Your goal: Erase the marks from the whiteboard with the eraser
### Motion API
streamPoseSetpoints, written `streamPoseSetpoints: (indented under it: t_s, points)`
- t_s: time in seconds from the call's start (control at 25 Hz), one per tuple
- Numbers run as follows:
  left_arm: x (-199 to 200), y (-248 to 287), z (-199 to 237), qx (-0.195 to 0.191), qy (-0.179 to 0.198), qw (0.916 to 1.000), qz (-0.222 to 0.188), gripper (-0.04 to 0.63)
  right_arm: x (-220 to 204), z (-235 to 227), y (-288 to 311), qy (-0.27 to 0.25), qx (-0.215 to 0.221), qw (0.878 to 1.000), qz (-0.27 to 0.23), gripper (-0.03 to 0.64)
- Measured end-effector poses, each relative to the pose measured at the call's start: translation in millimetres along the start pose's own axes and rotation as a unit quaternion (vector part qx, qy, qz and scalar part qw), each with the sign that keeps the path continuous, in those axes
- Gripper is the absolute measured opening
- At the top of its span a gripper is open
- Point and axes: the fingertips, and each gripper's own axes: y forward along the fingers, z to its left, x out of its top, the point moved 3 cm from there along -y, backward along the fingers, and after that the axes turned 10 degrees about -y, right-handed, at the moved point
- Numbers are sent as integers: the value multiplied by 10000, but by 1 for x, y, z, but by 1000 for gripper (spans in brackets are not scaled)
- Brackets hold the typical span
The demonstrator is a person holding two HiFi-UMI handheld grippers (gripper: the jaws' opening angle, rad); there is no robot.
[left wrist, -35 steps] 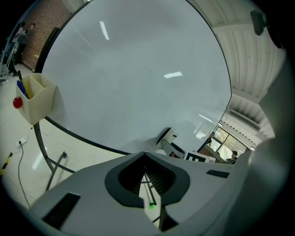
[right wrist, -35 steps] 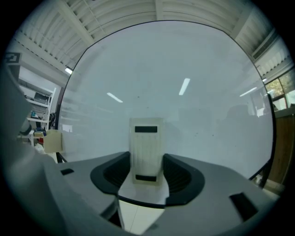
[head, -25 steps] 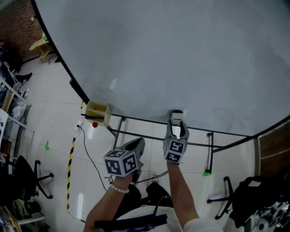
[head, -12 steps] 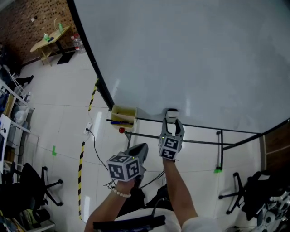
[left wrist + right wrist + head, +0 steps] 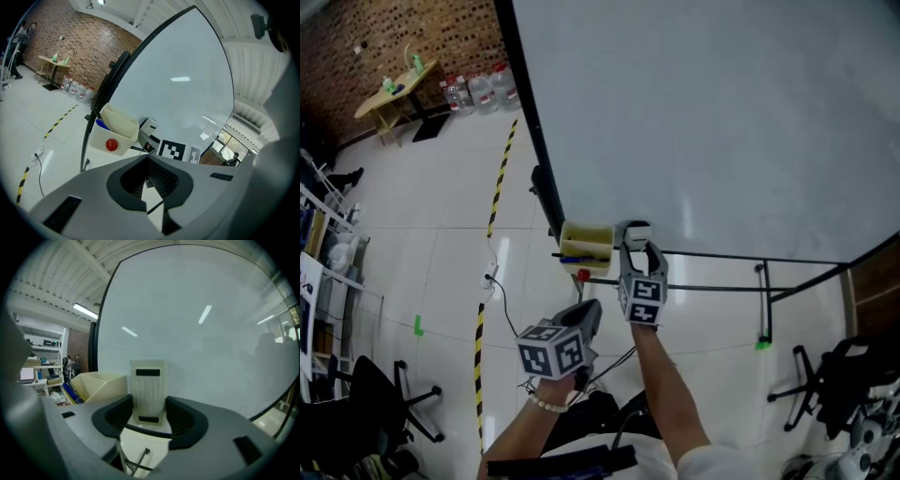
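Cream bin (image 5: 586, 236) hung at the lower left corner of the whiteboard (image 5: 722, 112), holding a blue pen (image 5: 577, 259) and a dark one; a red round piece (image 5: 111, 145) sits on the bin's outer wall. Just right of the bin, at the whiteboard's lower edge, the right tool (image 5: 636, 248) has its jaws closed on the upright cream eraser (image 5: 149, 390). The left tool (image 5: 589, 314), below the whiteboard, has its jaws together and holds nothing. White tiled floor (image 5: 412, 244) with yellow-black tape (image 5: 499, 178) lies left of the whiteboard; beyond it are water jugs (image 5: 478, 92) and a brick wall (image 5: 384, 37).
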Motion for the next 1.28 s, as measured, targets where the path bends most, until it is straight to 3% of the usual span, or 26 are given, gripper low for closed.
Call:
streamPoseSetpoints:
  t_s: [0.36,0.52,0.76,0.96,1.28]
  points:
    - [0,0,18,-44,-57,9999,156,-12,-4,13,7,-73,340,9994,-60,245]
    - [-3,4,22,-50,-59,9997,220,-12,-11,19,12,-192,137,9997,-79,249]
    - [-6,5,29,28,-52,9997,250,-12,-44,16,19,21,64,9998,162,247]
    - [-6,15,29,78,101,9998,167,-12,-51,14,19,0,-188,9998,44,249]
    - [-14,35,13,-20,181,9998,63,-12,-70,-27,8,0,-383,9993,8,247]
